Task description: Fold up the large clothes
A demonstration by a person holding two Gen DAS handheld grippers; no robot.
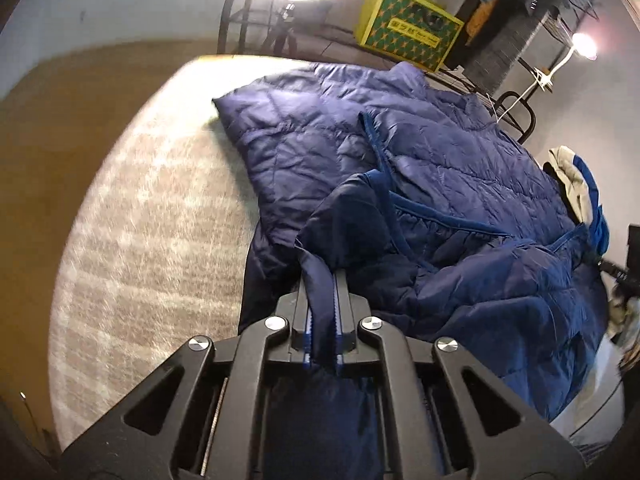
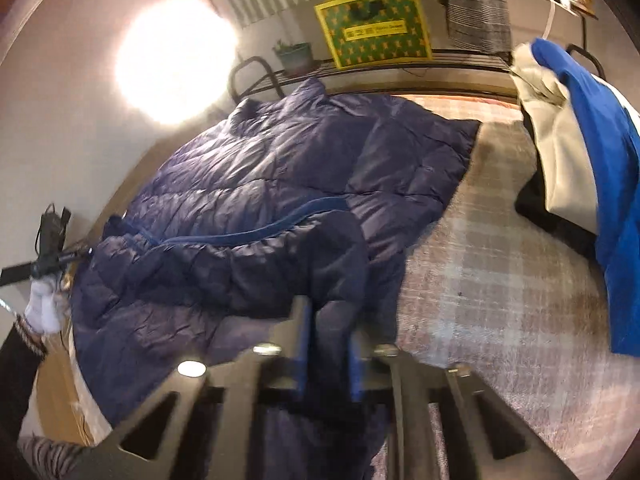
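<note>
Left gripper: your left gripper (image 1: 322, 280) is clamped on a fold of the jacket's dark edge; the cloth runs down between the fingers (image 1: 343, 300) and hangs below them.
Right gripper: your right gripper (image 2: 330, 304) is blurred, but its blue pads (image 2: 301, 344) pinch a bunched fold of the same jacket, and the jaws are closed on it.
Jacket: the navy quilted jacket (image 1: 420, 168) spreads out ahead of both grippers on the plaid-covered table (image 1: 160, 220), collar at the far end, its near hem lifted into your grips.
Zipper: a blue zipper band (image 2: 256, 228) crosses the jacket just ahead of your right gripper.
Other clothes: a grey and blue garment (image 2: 580, 160) lies ahead and to the right of your right gripper, well apart from the jacket.
Your left hand: seen from the right wrist, a white glove (image 2: 42, 304) sits far to the left, at the jacket's edge.
Background: a yellow and green box (image 2: 374, 26) stands on a rack beyond the table's far side.
</note>
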